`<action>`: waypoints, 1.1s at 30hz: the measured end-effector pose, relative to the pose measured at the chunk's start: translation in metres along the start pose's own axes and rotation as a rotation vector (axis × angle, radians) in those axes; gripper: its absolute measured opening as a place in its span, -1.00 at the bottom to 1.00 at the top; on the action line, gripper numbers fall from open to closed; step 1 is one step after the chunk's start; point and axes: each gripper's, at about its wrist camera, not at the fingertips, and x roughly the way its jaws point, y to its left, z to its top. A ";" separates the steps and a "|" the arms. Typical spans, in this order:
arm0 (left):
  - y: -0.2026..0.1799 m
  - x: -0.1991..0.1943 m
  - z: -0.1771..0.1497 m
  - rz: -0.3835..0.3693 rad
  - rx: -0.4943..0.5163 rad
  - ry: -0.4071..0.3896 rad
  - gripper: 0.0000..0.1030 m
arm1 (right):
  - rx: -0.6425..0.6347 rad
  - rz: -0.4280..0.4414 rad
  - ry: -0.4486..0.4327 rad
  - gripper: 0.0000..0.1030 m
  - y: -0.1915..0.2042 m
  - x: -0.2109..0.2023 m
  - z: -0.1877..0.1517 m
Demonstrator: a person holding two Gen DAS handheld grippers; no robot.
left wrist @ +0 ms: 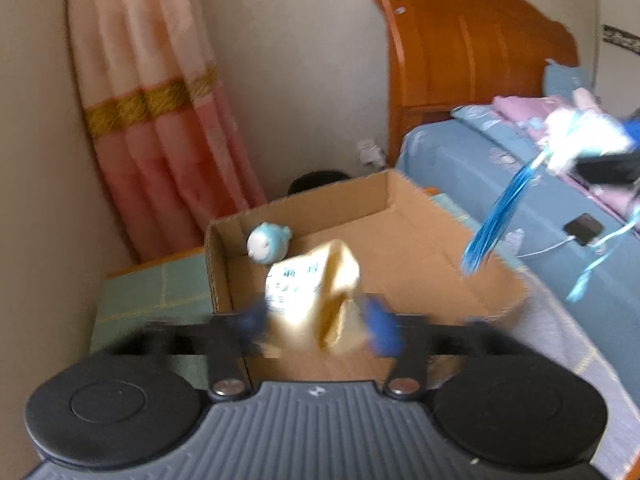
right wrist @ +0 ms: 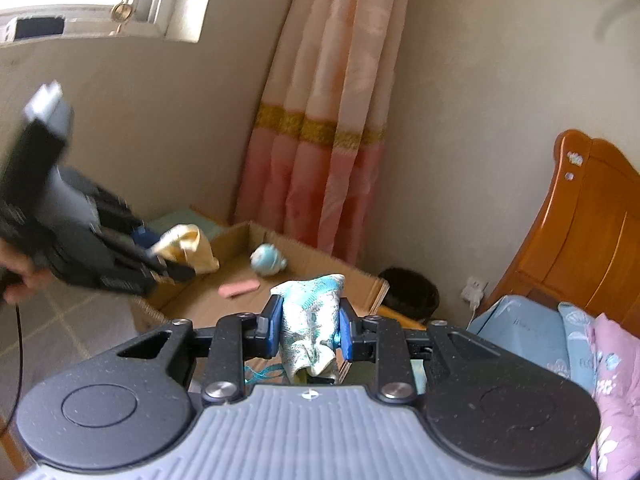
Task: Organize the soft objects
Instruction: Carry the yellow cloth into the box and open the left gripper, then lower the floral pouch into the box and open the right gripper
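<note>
My left gripper (left wrist: pixel 316 322) is open over the cardboard box (left wrist: pixel 424 240), and a pale yellow printed cloth pouch (left wrist: pixel 320 292) sits loosely between its blurred blue pads. In the right wrist view the same gripper (right wrist: pixel 172 266) is at the left with the yellow pouch (right wrist: pixel 188 246) at its tip. My right gripper (right wrist: pixel 308 328) is shut on a turquoise-and-white embroidered pouch (right wrist: pixel 310 316), held above the box's near corner. In the left wrist view its blue tassel (left wrist: pixel 494 220) hangs down. A round blue plush (left wrist: pixel 267 244) and a pink strip (right wrist: pixel 239 289) lie in the box.
The box (right wrist: pixel 372 288) stands on the floor beside a bed with a blue sheet (left wrist: pixel 452 160) and an orange wooden headboard (left wrist: pixel 460 52). A pink curtain (left wrist: pixel 160 120) hangs behind. A black bin (right wrist: pixel 412 292) sits by the wall. A phone on a cable (left wrist: pixel 582 229) lies on the bed.
</note>
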 end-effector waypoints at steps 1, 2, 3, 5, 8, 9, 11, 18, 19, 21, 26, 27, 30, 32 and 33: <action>0.001 0.003 -0.004 0.020 -0.008 -0.008 0.68 | 0.002 0.000 -0.007 -0.38 -0.001 0.000 0.003; 0.001 0.004 -0.009 0.026 -0.011 -0.015 0.68 | 0.005 0.000 -0.014 -0.38 -0.003 0.001 0.006; 0.002 0.005 -0.012 0.024 -0.017 -0.005 0.68 | 0.006 0.002 -0.017 -0.38 -0.004 0.001 0.008; 0.005 0.000 -0.019 0.019 -0.053 0.002 0.68 | 0.006 0.003 -0.023 -0.37 -0.005 0.002 0.011; 0.006 -0.019 -0.031 0.021 -0.098 -0.008 0.69 | 0.004 0.004 -0.023 -0.37 -0.003 0.005 0.013; 0.004 -0.026 -0.035 0.033 -0.104 -0.010 0.73 | 0.003 0.005 -0.023 -0.37 -0.002 0.006 0.014; -0.001 -0.040 -0.042 0.058 -0.102 -0.003 0.80 | 0.005 0.009 -0.020 -0.37 -0.001 0.010 0.015; -0.009 -0.069 -0.068 0.104 -0.137 0.026 0.87 | 0.040 0.010 0.001 -0.37 -0.001 0.035 0.023; -0.010 -0.070 -0.071 0.116 -0.135 0.033 0.87 | 0.050 0.008 0.012 -0.37 -0.002 0.041 0.025; -0.011 -0.073 -0.075 0.127 -0.124 0.045 0.87 | 0.073 0.015 0.032 -0.37 -0.004 0.054 0.029; -0.010 -0.078 -0.083 0.118 -0.084 0.070 0.87 | 0.100 0.007 0.085 -0.37 -0.007 0.091 0.036; -0.011 -0.080 -0.085 0.126 -0.074 0.069 0.87 | 0.109 0.004 0.102 -0.37 -0.008 0.101 0.037; -0.008 -0.085 -0.090 0.126 -0.077 0.069 0.87 | 0.121 -0.007 0.143 -0.37 -0.011 0.132 0.040; -0.005 -0.087 -0.092 0.126 -0.087 0.067 0.87 | 0.132 -0.017 0.172 -0.37 -0.016 0.153 0.042; -0.003 -0.087 -0.092 0.127 -0.090 0.068 0.87 | 0.135 -0.026 0.182 -0.37 -0.017 0.163 0.044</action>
